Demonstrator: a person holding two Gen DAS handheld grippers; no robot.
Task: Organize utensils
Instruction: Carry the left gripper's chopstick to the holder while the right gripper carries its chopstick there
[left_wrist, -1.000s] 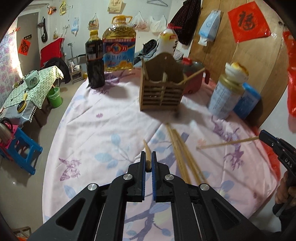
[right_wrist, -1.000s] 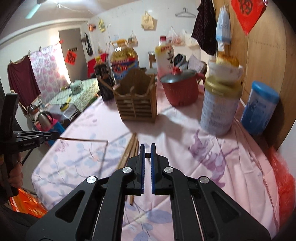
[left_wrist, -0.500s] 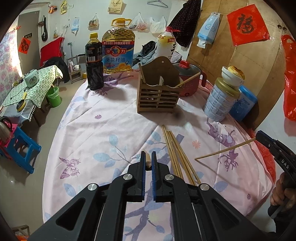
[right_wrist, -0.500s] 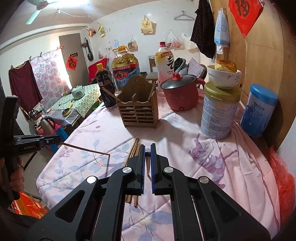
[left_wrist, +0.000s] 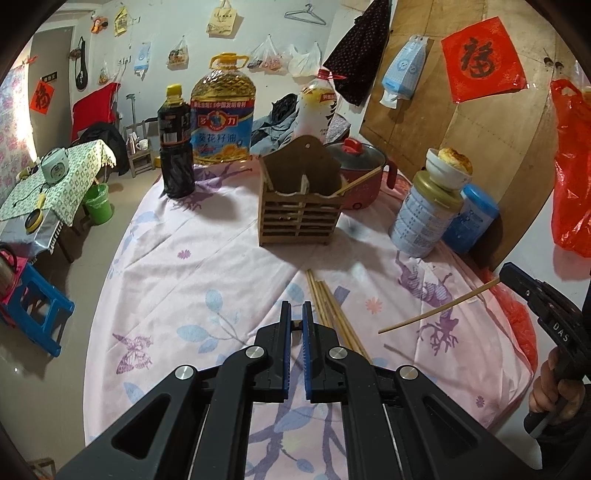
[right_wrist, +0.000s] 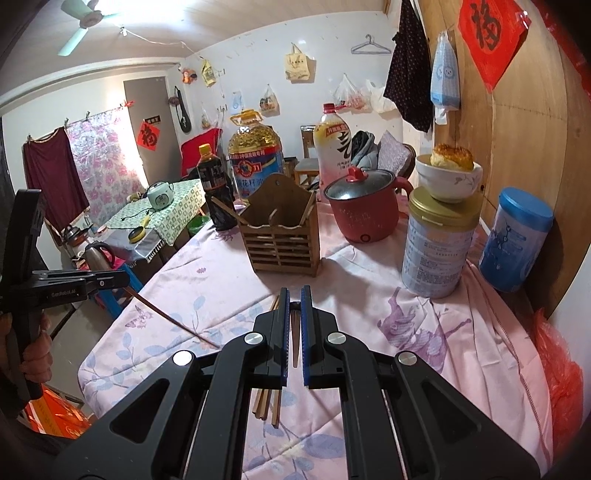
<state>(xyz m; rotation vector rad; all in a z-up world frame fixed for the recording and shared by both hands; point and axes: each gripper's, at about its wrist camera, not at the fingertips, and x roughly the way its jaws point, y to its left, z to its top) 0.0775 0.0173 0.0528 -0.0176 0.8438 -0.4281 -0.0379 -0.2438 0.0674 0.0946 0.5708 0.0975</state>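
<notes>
Chopsticks (left_wrist: 334, 317) lie well inside tablecloth (left_wrist: 207, 266) edge.

white letters "das" run along the black handheld gripper (left_wrist: 499, 277) at the right edge. "genrobot.ai" is printed on the other black gripper (right_wrist: 123, 277). a red diamond-shaped paper sign (left_wrist: 482, 64) on the wooden board bears the black character "福".

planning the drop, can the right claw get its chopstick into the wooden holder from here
Probably yes: the wooden holder stands straight ahead of the right claw, top open, with only loose chopsticks lying flat on the cloth between.
</notes>
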